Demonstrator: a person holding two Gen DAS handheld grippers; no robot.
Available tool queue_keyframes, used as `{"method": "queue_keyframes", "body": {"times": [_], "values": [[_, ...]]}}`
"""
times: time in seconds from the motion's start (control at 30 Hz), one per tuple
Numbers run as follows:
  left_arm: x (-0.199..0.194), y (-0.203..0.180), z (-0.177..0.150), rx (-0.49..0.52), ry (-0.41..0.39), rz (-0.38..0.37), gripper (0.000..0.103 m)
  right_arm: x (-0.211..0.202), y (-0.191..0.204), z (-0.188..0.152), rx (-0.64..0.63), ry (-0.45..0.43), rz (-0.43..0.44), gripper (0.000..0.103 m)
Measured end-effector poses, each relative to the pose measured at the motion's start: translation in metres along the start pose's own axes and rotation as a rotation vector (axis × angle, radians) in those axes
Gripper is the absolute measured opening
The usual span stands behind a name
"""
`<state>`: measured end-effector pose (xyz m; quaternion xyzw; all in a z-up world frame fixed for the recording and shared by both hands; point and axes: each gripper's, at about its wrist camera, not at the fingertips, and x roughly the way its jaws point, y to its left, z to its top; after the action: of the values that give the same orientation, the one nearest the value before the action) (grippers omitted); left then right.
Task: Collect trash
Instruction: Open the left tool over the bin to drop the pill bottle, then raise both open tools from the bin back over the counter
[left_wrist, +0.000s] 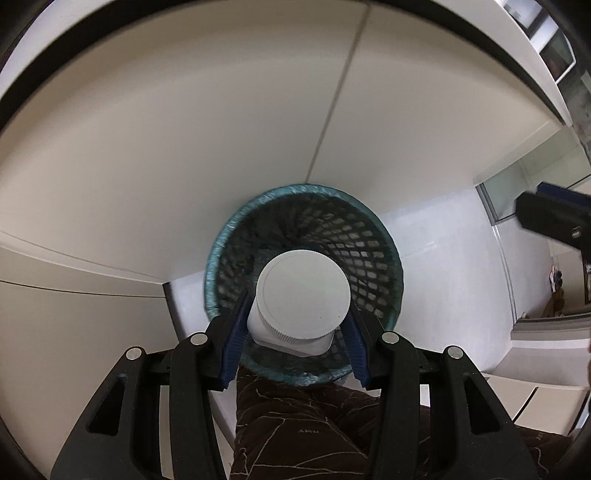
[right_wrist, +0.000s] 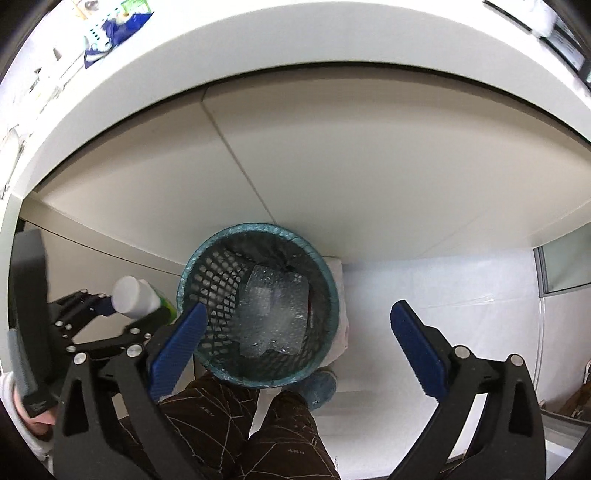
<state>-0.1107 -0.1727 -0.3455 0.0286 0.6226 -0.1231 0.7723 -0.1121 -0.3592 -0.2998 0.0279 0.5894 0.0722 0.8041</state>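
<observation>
Presently, a white bottle (left_wrist: 301, 299) with a ribbed white cap is clamped between the blue pads of the left gripper (left_wrist: 295, 332), one pad pressed on each side below the cap. In the left wrist view the cap faces the camera and the bottle is held directly above the open mouth of the waste basket (left_wrist: 384, 258). From the right wrist view the same bottle (right_wrist: 135, 297) is seen at the left, just beside the basket rim, and a green label is noted on its body; the left gripper (right_wrist: 122, 314) is seen closed around it.

The waste basket (right_wrist: 207, 280) is a dark mesh bin lined with a teal plastic bag folded over its rim. It stands on the white floor (right_wrist: 461, 288), at the foot of a beige cabinet front (right_wrist: 332, 166). A crumpled sheet of clear bubble wrap (right_wrist: 273, 314) lies inside the basket, toward its right side.

The right gripper (right_wrist: 299, 325) is held with its blue pads wide apart and nothing between them; the basket is seen through the gap. In the left wrist view part of the right gripper (left_wrist: 550, 214) is seen at the far right edge.

Brown patterned trousers (right_wrist: 280, 435) and a blue slipper (right_wrist: 321, 387) are seen just near of the basket.
</observation>
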Motion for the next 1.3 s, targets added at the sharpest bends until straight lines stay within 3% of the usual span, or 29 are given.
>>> {"method": "queue_keyframes", "body": {"times": [0.2, 0.43, 0.67, 0.87, 1.3], "values": [[0.015, -0.014, -0.007, 0.003, 0.013, 0.017, 0.047, -0.008, -0.015, -0.009, 0.015, 0.003, -0.004, 0.095], [0.015, -0.014, -0.006, -0.04, -0.007, 0.037, 0.073, -0.008, -0.022, -0.012, 0.017, -0.003, 0.007, 0.095], [0.002, -0.015, -0.007, -0.053, -0.041, 0.045, 0.085, -0.018, -0.017, -0.005, 0.0, -0.033, 0.036, 0.095], [-0.043, -0.007, 0.001, -0.081, -0.147, 0.034, 0.097, -0.04, -0.014, 0.008, -0.023, -0.083, 0.046, 0.095], [-0.155, 0.025, 0.051, -0.174, -0.339, 0.027, 0.097, -0.11, -0.004, 0.066, -0.04, -0.24, 0.059, 0.095]]}}
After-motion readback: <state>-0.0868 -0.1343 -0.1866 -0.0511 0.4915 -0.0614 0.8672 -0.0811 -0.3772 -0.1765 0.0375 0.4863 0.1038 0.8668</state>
